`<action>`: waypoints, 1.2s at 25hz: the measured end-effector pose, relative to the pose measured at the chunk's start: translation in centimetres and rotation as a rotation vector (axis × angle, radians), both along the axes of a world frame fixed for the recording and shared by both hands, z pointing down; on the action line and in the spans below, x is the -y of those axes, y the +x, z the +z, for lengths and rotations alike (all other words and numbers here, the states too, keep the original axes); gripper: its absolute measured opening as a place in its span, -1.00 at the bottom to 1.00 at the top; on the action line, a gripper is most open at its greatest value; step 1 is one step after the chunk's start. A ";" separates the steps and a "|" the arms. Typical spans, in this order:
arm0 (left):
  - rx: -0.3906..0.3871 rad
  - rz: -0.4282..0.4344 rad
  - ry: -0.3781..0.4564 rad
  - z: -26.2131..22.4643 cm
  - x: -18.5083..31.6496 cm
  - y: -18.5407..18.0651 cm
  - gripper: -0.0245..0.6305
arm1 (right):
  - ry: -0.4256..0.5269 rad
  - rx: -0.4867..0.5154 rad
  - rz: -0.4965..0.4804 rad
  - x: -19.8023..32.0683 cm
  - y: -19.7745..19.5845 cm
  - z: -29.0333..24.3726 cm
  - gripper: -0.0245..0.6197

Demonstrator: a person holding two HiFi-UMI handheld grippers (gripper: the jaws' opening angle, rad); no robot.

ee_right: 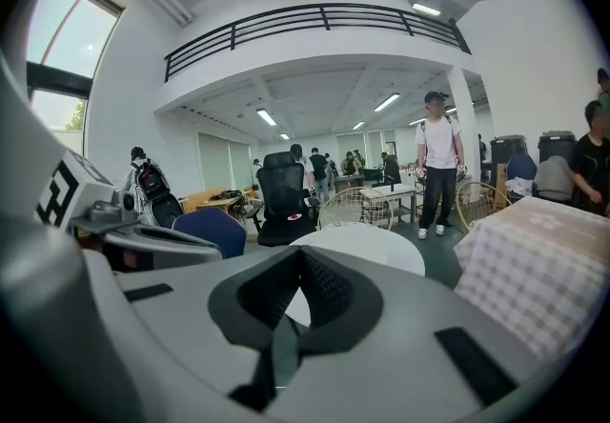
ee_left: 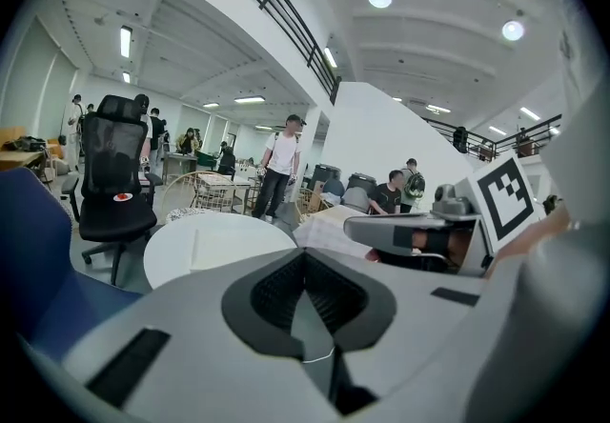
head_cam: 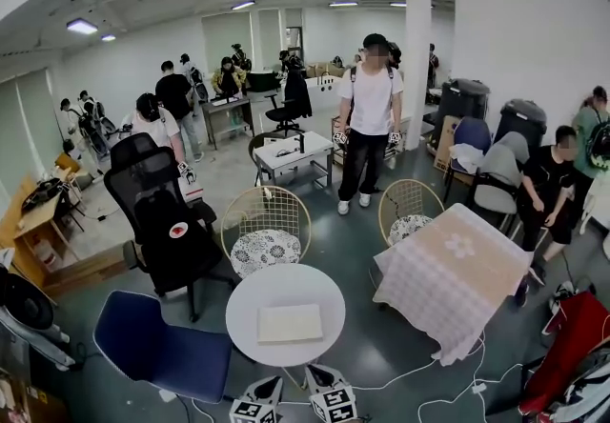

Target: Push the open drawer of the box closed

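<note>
The left gripper [head_cam: 257,403] and the right gripper [head_cam: 332,398] sit side by side at the bottom edge of the head view, showing only their cubes of black-and-white square markers, just short of the near rim of the round table [head_cam: 250,303]. Each gripper's own view shows grey moulded jaws with ribbed dark pads pressed together in a V, with nothing between them – left gripper [ee_left: 305,264], right gripper [ee_right: 300,257]. The box [head_cam: 290,323] is a flat, pale, square-cornered slab lying near the middle of the smooth white tabletop, well apart from both grippers; its drawer cannot be made out from here. Bare tabletop rings the box on all sides. A padded blue chair [head_cam: 157,342] stands close to the table's left, a gold wire chair [head_cam: 268,217] with a patterned round cushion sits behind the far rim, and a square table under a checked cloth [head_cam: 453,276] stands to the right – a strip of grey floor lies between it and the round table, crossed by white cables [head_cam: 419,376].
</note>
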State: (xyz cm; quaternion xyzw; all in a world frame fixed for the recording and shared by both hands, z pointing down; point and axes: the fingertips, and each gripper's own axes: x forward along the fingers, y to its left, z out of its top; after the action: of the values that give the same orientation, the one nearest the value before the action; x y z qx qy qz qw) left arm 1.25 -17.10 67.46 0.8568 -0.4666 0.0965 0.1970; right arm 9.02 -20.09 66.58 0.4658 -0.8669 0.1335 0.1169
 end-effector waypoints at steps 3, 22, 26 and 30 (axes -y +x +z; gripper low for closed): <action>-0.007 0.029 0.020 -0.7 -1.2 -0.4 -0.90 | 0.017 -0.008 0.026 -1.5 -0.4 -0.6 -0.87; -0.060 0.130 0.069 -2.0 -12.7 -3.6 -0.90 | -0.031 -0.046 0.106 -17.4 -5.2 1.0 -0.88; -0.074 0.111 0.071 -2.0 -15.3 -3.5 -0.90 | -0.032 -0.048 0.092 -20.2 -5.4 0.9 -0.88; -0.076 0.091 0.075 -2.1 -17.2 -3.5 -0.90 | -0.022 -0.058 0.069 -21.9 -5.8 0.9 -0.88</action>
State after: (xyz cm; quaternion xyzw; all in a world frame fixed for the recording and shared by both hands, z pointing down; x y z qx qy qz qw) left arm -2.27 0.13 65.41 0.8870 -0.4227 0.0553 0.1775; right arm 3.19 1.83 67.52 0.4977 -0.8451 0.1334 0.1424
